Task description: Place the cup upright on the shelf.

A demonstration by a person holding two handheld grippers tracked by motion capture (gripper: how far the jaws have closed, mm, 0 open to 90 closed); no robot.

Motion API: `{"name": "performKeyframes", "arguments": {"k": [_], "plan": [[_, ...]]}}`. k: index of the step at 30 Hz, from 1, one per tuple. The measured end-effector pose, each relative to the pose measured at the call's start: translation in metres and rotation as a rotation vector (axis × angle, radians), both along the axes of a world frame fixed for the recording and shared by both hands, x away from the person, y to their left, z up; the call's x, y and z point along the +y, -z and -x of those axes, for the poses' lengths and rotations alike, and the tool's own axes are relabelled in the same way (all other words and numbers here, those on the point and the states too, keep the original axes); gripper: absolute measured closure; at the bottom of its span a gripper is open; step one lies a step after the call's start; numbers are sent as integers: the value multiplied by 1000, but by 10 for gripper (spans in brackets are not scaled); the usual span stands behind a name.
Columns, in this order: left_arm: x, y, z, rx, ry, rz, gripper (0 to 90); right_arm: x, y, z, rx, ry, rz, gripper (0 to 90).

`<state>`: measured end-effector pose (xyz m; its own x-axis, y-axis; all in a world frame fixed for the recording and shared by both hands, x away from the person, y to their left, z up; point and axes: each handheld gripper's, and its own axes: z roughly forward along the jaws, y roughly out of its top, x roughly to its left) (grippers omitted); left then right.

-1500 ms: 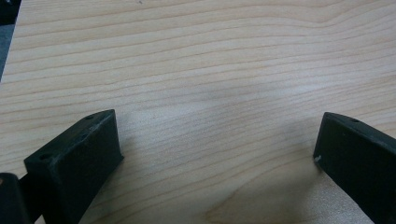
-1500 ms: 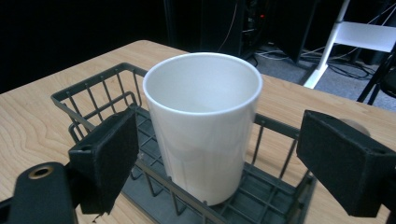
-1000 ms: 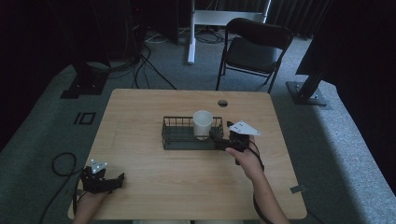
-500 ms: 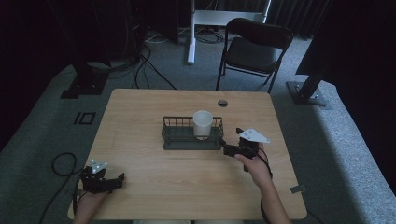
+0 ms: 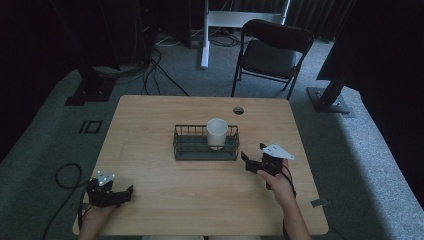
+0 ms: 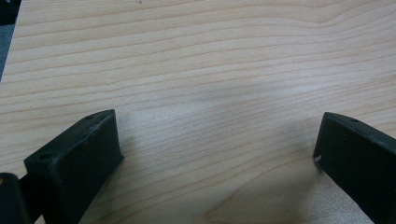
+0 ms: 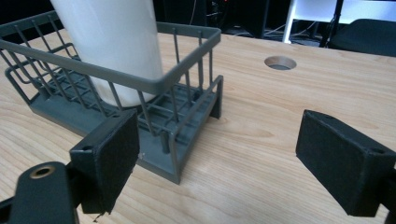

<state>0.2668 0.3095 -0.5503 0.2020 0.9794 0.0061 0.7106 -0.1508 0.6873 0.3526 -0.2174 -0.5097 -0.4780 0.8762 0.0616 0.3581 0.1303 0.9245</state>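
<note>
light wood table (image 5: 200, 200), dark room, chair (image 5: 270, 50) behind. white cup (image 5: 217, 132) in wire basket (image 5: 187, 150). right gripper (image 5: 256, 159) just beside, jaws wide; left gripper (image 5: 122, 195) wide, empty.

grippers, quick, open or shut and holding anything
Left gripper: open, holding nothing, over bare table.
Right gripper: open, holding nothing, beside the basket.

white cup (image 5: 217, 132) upright in wire basket (image 5: 192, 149), right end.

Bare worktop (image 5: 150, 130) is left all around the wire basket (image 5: 205, 150), the one obstacle at the middle. Passage into the basket's right half is blocked by the upright white cup (image 5: 217, 133); its left half is left free.
</note>
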Motion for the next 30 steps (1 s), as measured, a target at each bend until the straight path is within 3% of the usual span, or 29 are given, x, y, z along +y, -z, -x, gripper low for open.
{"name": "performKeyframes", "arguments": {"k": [16,22,30], "plan": [[0,0,0,0,0,0,8,-11,20,-1,59,78,67,132],[0,0,0,2,1,-2,7,-18,27,0,109,117,106,129],[0,0,0,0,1,-1,7,-31,31,3,165,155,102,126]]}}
